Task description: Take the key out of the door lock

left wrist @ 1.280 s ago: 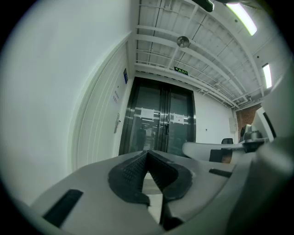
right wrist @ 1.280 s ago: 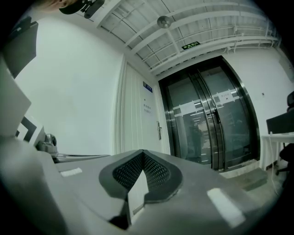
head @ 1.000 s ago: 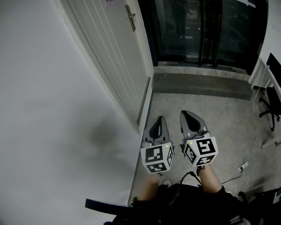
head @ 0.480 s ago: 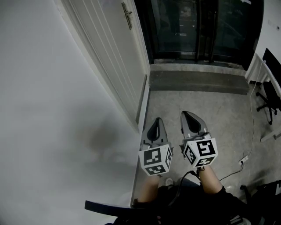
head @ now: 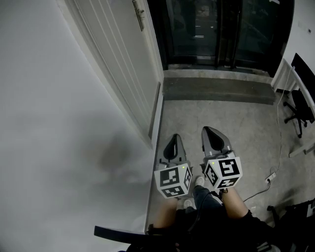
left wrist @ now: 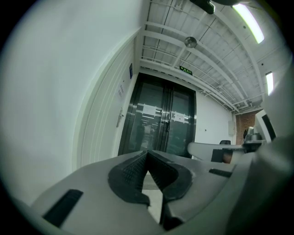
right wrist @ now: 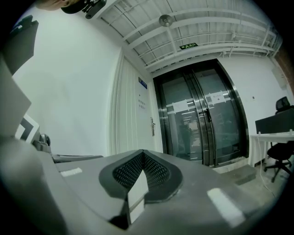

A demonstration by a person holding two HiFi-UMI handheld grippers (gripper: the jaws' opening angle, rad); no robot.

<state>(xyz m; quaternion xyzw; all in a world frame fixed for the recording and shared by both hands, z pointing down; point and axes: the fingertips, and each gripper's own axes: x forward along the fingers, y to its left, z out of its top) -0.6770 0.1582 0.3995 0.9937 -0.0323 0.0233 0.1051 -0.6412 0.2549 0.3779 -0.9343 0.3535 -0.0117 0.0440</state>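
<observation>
Jaws on both the left gripper [head: 173, 141] and right gripper [head: 212, 132] are pinched together on nothing and held low, probably just carried for the approach, since the handle [head: 139, 15] on the white door [head: 123, 64] is well ahead and any key there is too small to spot.

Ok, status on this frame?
Left gripper shut, empty; right gripper shut, empty. Door handle far ahead, key too small to see. Nothing in the way.

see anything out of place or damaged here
Nothing stands out. The white door looks intact, the left gripper and right gripper are shut and empty, and a power strip lies on the floor.
</observation>
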